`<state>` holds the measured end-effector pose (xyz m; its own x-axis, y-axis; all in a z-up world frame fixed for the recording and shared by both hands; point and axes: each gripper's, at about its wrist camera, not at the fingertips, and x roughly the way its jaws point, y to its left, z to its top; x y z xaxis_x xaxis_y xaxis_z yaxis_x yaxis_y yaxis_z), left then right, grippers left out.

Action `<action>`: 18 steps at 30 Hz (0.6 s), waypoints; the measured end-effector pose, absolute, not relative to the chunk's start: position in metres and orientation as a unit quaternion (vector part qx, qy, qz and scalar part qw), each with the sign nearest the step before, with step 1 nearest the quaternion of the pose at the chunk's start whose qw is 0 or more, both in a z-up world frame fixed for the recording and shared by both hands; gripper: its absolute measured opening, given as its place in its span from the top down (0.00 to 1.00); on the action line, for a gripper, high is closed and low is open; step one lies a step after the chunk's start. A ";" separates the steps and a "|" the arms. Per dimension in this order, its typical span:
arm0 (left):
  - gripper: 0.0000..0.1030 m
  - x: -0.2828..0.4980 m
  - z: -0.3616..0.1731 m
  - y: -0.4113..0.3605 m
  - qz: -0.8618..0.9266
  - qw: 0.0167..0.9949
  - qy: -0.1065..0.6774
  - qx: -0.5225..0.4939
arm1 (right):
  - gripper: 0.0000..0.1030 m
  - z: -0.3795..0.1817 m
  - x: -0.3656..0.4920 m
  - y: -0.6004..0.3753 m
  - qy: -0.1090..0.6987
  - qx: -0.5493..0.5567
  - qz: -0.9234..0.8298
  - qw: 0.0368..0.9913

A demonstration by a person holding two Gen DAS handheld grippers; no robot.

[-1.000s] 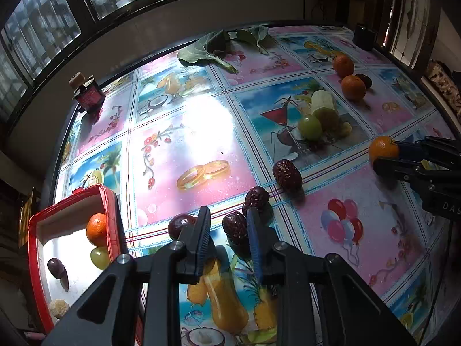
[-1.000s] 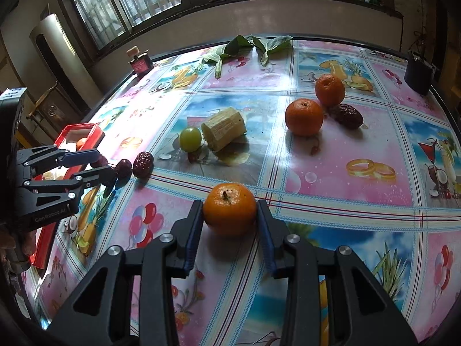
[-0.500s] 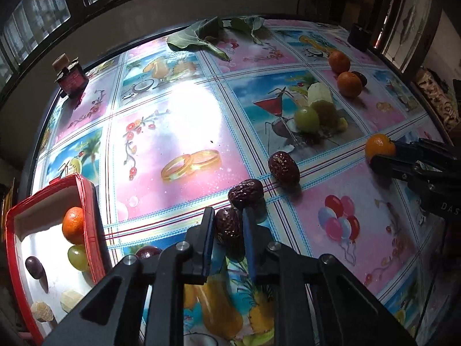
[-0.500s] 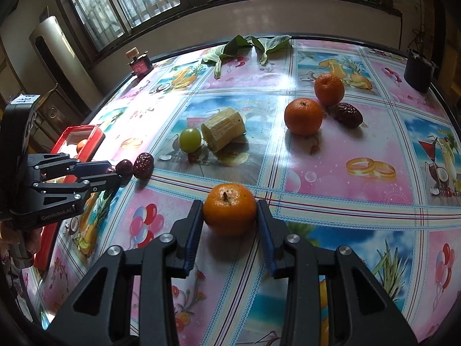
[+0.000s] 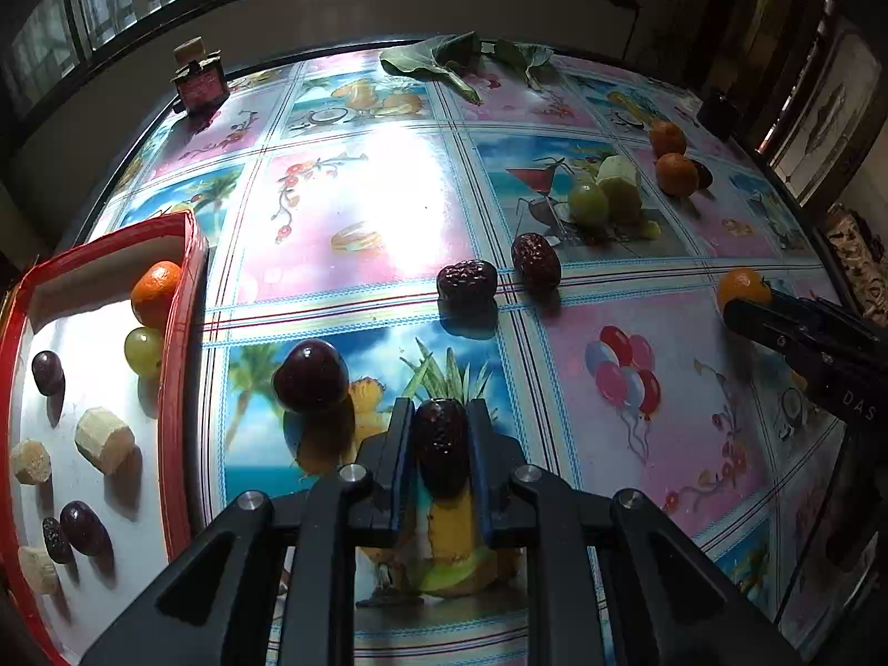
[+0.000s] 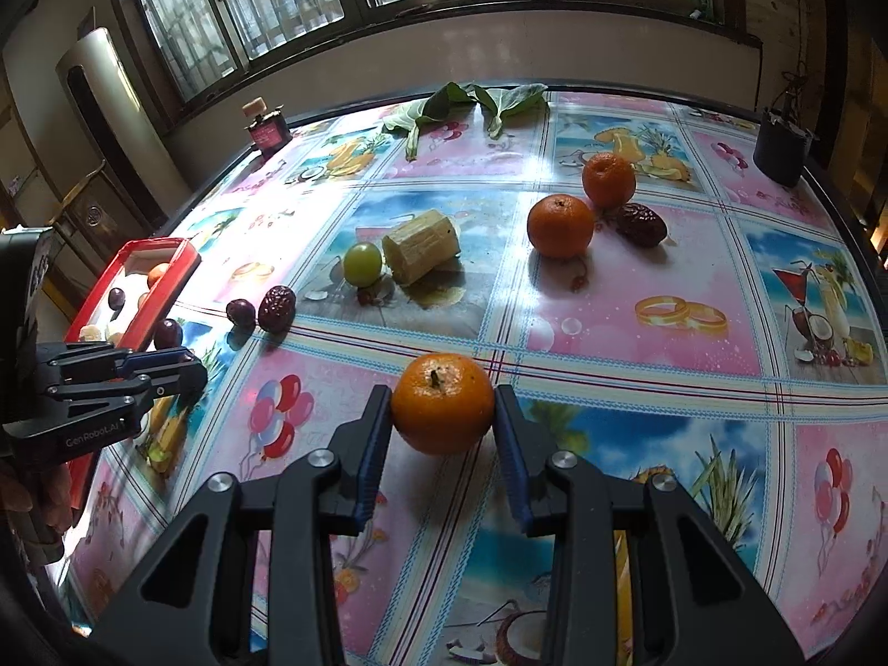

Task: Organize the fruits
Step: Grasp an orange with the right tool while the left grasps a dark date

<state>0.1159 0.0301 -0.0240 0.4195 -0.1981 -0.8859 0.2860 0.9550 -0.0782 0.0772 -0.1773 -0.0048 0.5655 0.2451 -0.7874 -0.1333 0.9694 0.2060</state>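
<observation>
Left gripper (image 5: 440, 438) clamped on a dried red date (image 5: 440, 447): dark maroon, wrinkled, glossy, oblong, standing lengthwise between the two blue-lined pads, over the pineapple print of the tablecloth (image 5: 355, 233). Just left of it, a round dark plum (image 5: 311, 374), smooth and shiny, resting on the cloth. Farther up, two more wrinkled dates (image 5: 467, 280) (image 5: 535, 262), close together but apart. Beyond those, a green grape (image 5: 588, 203) touching a pale cut chunk of sugarcane (image 5: 619, 187).

At far left, a red-rimmed tray (image 5: 186, 299) with a white floor, holding a tangerine (image 5: 156, 294), a green grape (image 5: 143, 349), dark grapes or plums, a small date and several pale cane pieces.

Right gripper (image 6: 442, 416) closed on an orange tangerine (image 6: 442, 404): round, bright, stem pointing up, a pad pressing each side, low over the cloth. Whether lifted clear or resting cannot be told. Seen from the left wrist as well, at the right edge.

Farther back in the right wrist view, two more tangerines (image 6: 559, 225) (image 6: 608, 178) side by side, with another dark date (image 6: 641, 225) just beside them. At the far edge of the table, green leaves (image 6: 472, 102), a small dark-red bottle (image 6: 268, 130) with a pale stopper, and a black pot (image 6: 781, 150) at the right corner.
</observation>
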 end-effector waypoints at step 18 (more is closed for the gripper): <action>0.83 0.013 -0.018 0.041 -0.124 0.845 0.518 -0.044 | 0.63 0.009 -0.022 -0.161 0.474 0.022 0.090 0.876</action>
